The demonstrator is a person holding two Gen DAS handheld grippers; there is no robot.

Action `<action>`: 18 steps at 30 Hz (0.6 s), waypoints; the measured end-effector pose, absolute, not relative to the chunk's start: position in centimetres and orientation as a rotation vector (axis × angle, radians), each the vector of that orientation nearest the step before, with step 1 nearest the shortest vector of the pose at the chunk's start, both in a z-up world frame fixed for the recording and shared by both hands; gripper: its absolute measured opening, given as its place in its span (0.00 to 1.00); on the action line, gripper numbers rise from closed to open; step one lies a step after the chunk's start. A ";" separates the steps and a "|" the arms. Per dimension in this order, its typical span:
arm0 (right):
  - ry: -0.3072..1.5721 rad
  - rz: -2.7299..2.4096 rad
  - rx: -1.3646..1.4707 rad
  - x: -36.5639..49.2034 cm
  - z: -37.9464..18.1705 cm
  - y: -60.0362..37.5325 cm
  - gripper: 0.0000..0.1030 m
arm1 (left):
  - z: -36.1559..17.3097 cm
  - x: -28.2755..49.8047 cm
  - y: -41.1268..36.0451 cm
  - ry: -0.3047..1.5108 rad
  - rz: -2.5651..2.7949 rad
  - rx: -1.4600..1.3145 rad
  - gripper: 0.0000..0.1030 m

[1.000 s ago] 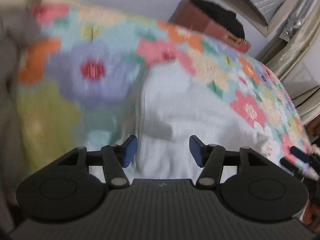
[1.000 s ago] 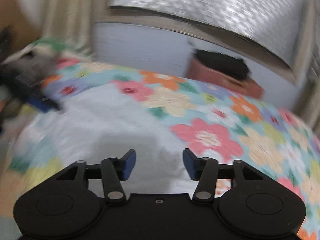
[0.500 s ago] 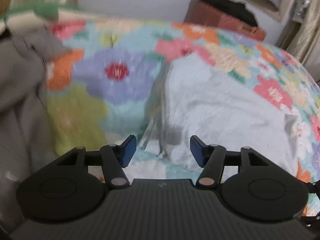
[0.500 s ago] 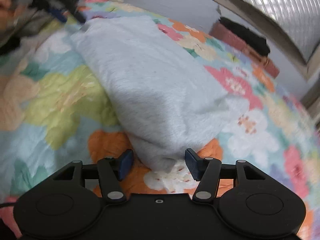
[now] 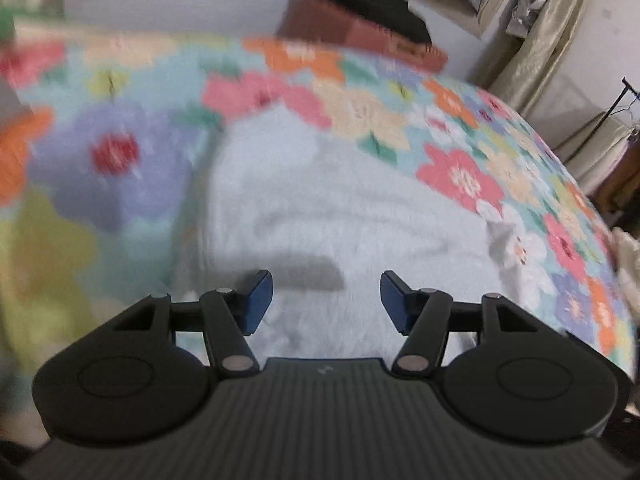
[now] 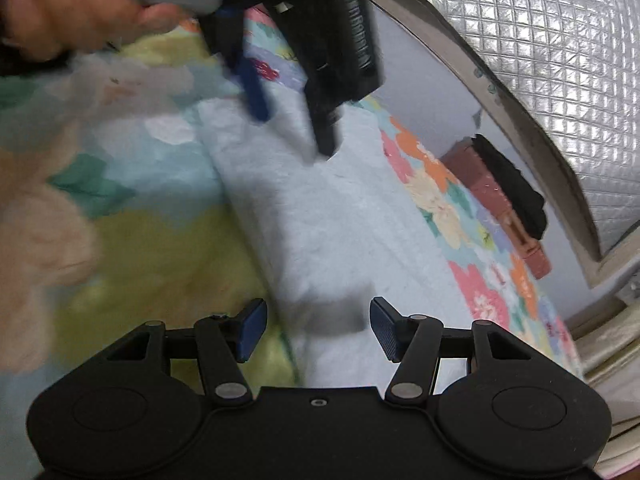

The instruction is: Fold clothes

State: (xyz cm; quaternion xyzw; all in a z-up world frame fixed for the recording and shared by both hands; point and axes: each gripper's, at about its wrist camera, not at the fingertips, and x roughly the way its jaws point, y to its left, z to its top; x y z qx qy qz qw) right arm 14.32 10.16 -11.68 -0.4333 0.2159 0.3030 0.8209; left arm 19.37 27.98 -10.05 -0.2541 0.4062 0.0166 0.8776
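A pale blue fuzzy garment [image 5: 340,216] lies folded in a long strip on the flowered bedspread [image 5: 120,152]. My left gripper [image 5: 326,300] hovers over one end of it, jaws open, nothing between the blue pads. From the other end, the right wrist view shows the same garment [image 6: 332,216] running away from my right gripper [image 6: 318,328], which is open just above the cloth's near end. The left gripper [image 6: 296,128] shows at the top of that view, held by a hand [image 6: 68,8], its fingers pointing down at the garment's far end.
The bedspread [image 6: 152,264] spreads out on all sides of the garment. A brown box with dark cloth on it [image 5: 360,36] sits at the bed's far edge by the wall. Curtains [image 5: 532,40] hang at right. A quilted silver panel [image 6: 540,64] leans on the wall.
The right gripper has swung down and rolled, closing in on the garment's near end. The left gripper has shifted over the garment's other end. Both stay open.
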 end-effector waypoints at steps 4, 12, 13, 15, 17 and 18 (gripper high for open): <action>0.591 0.569 -0.864 17.5 -12.2 11.5 0.63 | -11.9 19.3 29.8 0.848 0.019 -0.658 0.56; 0.464 0.519 -0.977 18.2 -12.7 13.5 0.25 | -11.5 18.9 30.4 0.829 0.003 -0.684 0.56; 0.438 0.509 -0.969 18.3 -12.2 13.7 0.24 | -11.6 19.0 30.4 0.829 -0.002 -0.692 0.56; 0.384 0.489 -0.952 18.5 -11.1 14.0 0.22 | -11.6 18.9 30.4 0.818 -0.003 -0.693 0.56; 0.361 0.492 -0.902 18.4 -9.5 14.2 0.21 | -11.7 17.9 30.5 0.788 0.002 -0.741 0.56; 0.349 0.493 -0.877 18.4 -8.7 14.3 0.20 | -11.7 17.3 30.6 0.772 0.004 -0.766 0.56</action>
